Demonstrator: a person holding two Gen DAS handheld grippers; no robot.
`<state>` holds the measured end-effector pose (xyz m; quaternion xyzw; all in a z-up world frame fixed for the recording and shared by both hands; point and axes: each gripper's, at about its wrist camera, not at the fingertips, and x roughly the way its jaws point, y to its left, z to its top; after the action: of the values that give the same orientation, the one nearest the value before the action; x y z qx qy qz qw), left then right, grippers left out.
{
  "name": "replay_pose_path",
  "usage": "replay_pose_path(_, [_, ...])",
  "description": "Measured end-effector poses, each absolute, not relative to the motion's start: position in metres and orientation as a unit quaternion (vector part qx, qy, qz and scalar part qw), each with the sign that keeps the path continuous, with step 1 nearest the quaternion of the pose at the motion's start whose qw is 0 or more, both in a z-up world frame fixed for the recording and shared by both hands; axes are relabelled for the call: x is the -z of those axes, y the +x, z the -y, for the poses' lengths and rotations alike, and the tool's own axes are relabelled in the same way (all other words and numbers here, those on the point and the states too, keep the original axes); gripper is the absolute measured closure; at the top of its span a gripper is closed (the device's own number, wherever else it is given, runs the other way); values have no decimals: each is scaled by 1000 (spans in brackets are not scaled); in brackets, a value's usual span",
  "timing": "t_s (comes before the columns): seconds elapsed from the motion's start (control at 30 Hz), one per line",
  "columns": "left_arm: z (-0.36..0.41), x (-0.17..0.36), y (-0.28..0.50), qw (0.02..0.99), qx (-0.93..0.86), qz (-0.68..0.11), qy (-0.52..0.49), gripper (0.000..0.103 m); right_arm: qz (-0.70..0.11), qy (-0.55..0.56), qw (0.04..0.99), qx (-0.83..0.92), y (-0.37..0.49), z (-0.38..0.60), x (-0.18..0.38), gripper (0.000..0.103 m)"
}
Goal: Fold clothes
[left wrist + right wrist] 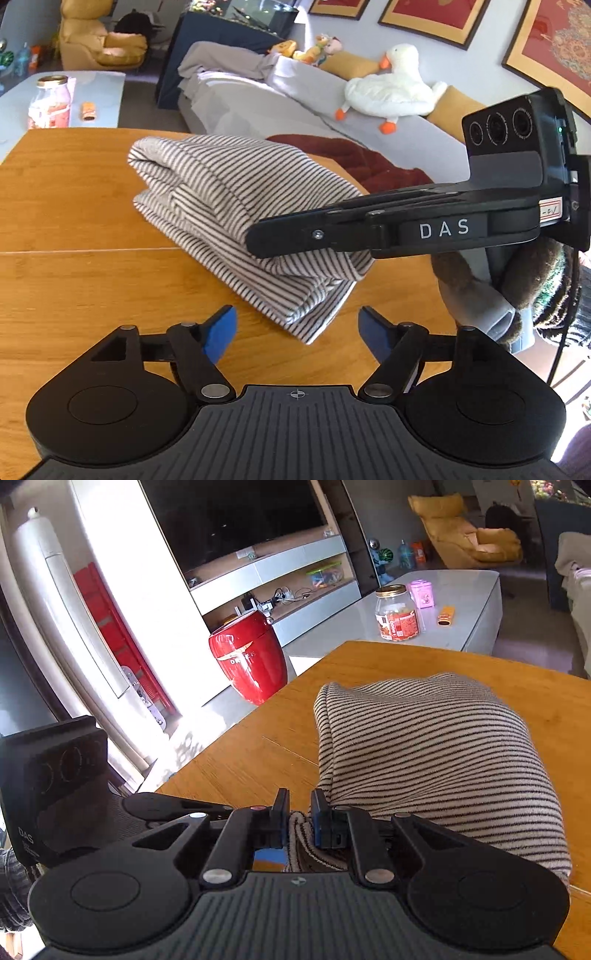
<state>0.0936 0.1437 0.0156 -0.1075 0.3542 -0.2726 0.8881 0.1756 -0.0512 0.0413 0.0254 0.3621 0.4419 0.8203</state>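
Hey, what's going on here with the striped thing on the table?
A person is folding a striped garment on a wooden table, using a handheld gripper in each hand. The right gripper is clamped on an edge of the fabric, holding the upper layer raised over the folded stack. The left gripper is open and empty, just short of the garment's near corner.
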Motion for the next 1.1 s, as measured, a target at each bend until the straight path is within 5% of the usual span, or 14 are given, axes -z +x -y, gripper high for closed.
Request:
replay_pose_path(0.4, [-177,-72,138,916,235,-257,-200,22,-317,-93,840,-431,142,11,-14,91])
replay_pose_path(0.57, [-155,-42,200,901,208,-309,-223,26,-296,-109,847,-428,130,16,-21,90])
replay_pose_path(0.67, [-153,-27,212,896,206,-326,-219,29,-259,-130,852,-437,113,29,-42,70])
replay_pose_path(0.73, [-150,-27,211,901,207,-324,-204,28,-208,-156,865,-430,97,41,-58,11])
replay_pose_path(0.77, [-150,-27,211,902,207,-323,-199,28,-172,-177,878,-410,89,45,-63,3])
replay_pose_path(0.87, [-151,-25,209,902,208,-323,-196,28,-137,-207,902,-352,90,50,-63,1])
replay_pose_path(1.1, [-149,-24,207,904,209,-326,-182,27,-237,-137,915,-297,141,51,-19,0])
